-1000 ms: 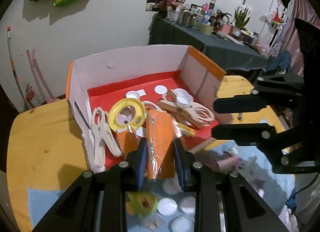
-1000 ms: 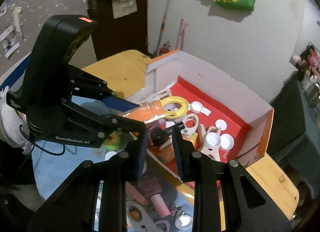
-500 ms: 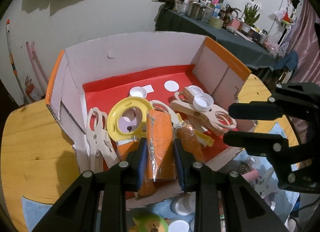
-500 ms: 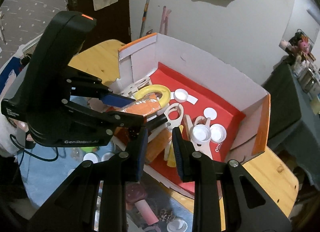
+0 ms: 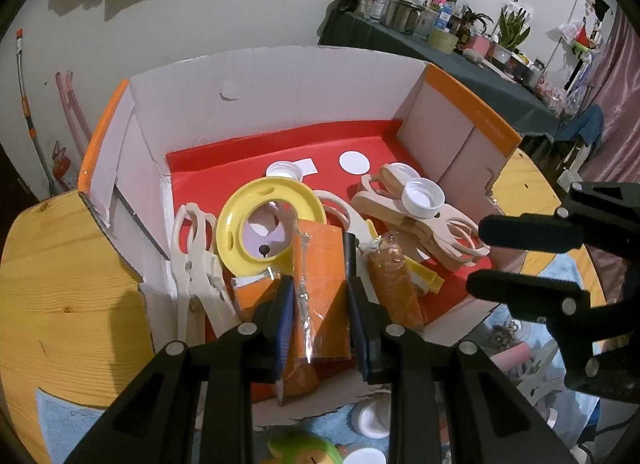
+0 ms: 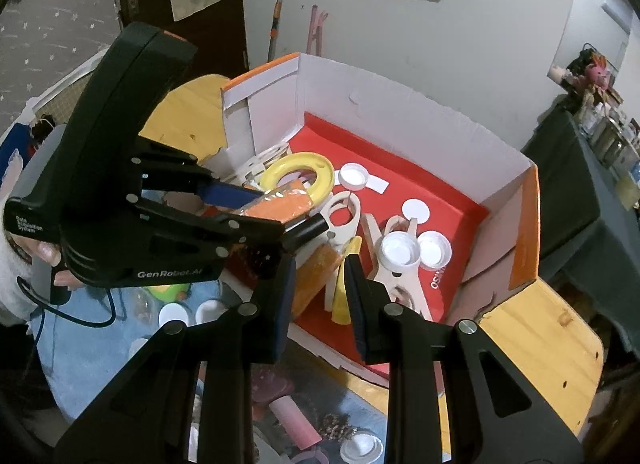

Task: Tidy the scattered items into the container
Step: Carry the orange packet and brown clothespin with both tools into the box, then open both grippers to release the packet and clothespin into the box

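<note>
the left gripper (image 5: 320, 304) is carrying the orange packet (image 5: 322, 264) forward, and over the last second it is moving from above the blue mat (image 5: 64, 428) at the near edge of the table to over the front wall of the box (image 5: 280, 96), so the packet is now hanging inside the box's footprint rather than outside it; that is putting this item near its drop, judging by the red floor (image 5: 280, 144) showing right under it. its fingers are pinching the packet from both sides, crinkled clear wrap showing along the left pad. the packet is sitting between the pads, its far end reaching just beside the yellow ring (image 5: 272, 224) and above other orange packets already lying near the box's front wall. the right gripper (image 6: 320, 300) is hovering at the box's near-right side with its fingers spread and nothing between them, and over the same second it is shifting closer over the box too. white bottle caps (image 6: 396, 250) and wooden scissors-shaped pieces (image 5: 440, 224) are lying toward the right side of the box floor. more caps (image 6: 172, 314) and a pink cylinder (image 6: 294, 422) are waiting on the mat outside, so the tidying is looking partly done.
</note>
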Motion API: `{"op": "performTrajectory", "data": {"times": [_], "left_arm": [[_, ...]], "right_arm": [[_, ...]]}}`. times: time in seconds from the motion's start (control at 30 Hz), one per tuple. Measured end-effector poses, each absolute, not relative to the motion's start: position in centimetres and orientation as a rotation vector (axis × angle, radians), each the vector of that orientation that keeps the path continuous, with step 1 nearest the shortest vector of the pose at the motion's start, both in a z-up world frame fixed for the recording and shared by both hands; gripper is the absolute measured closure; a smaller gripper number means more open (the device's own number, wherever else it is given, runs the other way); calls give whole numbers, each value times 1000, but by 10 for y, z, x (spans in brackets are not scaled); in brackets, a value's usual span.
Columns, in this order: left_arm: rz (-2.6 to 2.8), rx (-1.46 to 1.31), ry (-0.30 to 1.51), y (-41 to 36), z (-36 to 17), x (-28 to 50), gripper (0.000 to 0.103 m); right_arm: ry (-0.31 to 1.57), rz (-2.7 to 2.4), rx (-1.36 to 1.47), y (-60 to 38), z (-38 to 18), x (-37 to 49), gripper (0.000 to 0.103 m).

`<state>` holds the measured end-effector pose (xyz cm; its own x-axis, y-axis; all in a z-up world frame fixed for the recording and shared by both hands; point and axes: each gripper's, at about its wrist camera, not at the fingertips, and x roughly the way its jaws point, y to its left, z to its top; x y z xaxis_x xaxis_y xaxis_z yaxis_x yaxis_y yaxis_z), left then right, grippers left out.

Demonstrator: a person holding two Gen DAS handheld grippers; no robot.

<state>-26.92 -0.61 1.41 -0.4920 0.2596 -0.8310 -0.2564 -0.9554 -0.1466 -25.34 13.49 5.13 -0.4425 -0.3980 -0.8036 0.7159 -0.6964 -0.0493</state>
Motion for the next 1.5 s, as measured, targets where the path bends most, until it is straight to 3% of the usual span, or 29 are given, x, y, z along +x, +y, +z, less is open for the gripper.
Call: {"op": "performTrajectory", "data": {"times": [0.8,1.13,1.17,1.23,1.27,1.5], "left_arm": [[2492,-1410,-16,-9,5,-272,74],[2491,-1418,-28,-9,6,-271,60],[2491,-1417,-30,-9,6,-270,59],[2493,-1416,-31,-9,7,-269,57],[2494,-1413,-30,-9,8,-268,54],[2517,-1396,-31,-13,19,-258,50]], "right_arm": [[530,-2179,1069,130,46,-246,79],[503,-2199,1096,136,44,-242,76],[505,-2203,1096,137,44,-241,73],[501,-2213,1096,139,45,-239,51],[492,-2216,1093,140,46,-238,34],[507,-2237,1054,149,54,-218,33]]}}
